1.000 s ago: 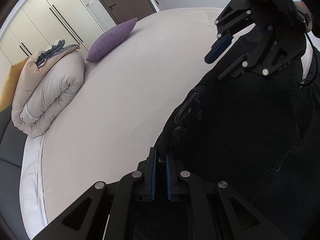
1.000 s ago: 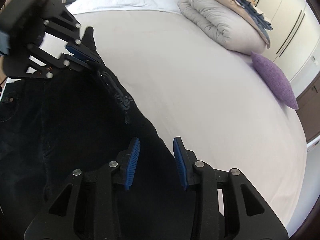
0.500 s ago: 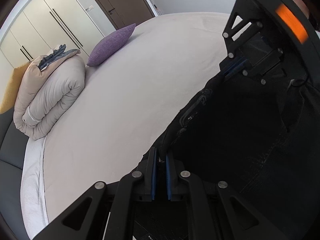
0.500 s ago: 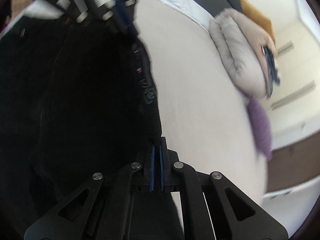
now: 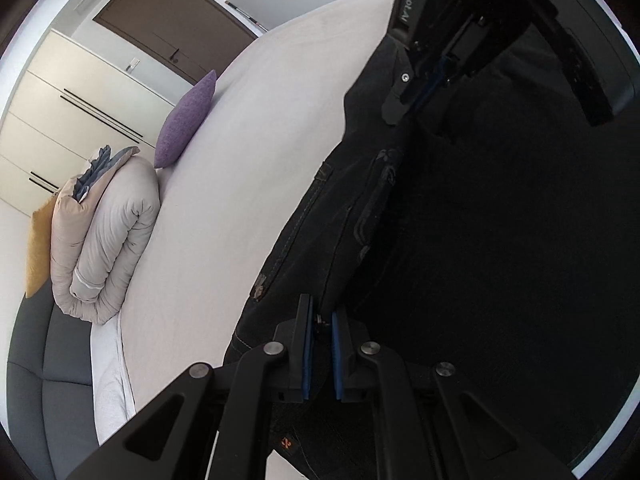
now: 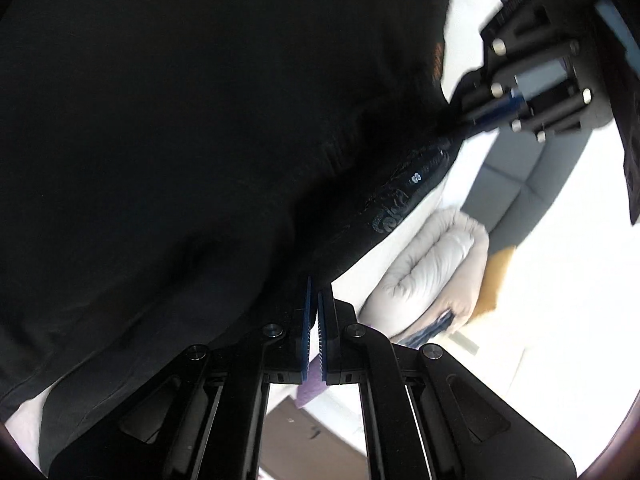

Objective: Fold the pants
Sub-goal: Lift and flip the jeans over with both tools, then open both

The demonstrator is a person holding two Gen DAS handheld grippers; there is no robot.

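Observation:
The black pants fill the right half of the left wrist view and most of the right wrist view. My left gripper is shut on the pants' edge near a seam. My right gripper is shut on the same edge further along. Each gripper shows in the other's view, the right gripper at top and the left gripper at upper right, both pinching the cloth. The edge between them is lifted off the pale bed sheet.
A rolled beige duvet lies at the bed's head end, with a purple pillow beside it and a yellow cushion behind. A grey headboard, white wardrobes and a brown door surround the bed.
My right gripper has closed on the pants' edge. Both grippers have lifted and turned the edge over, and the views have tilted sharply.

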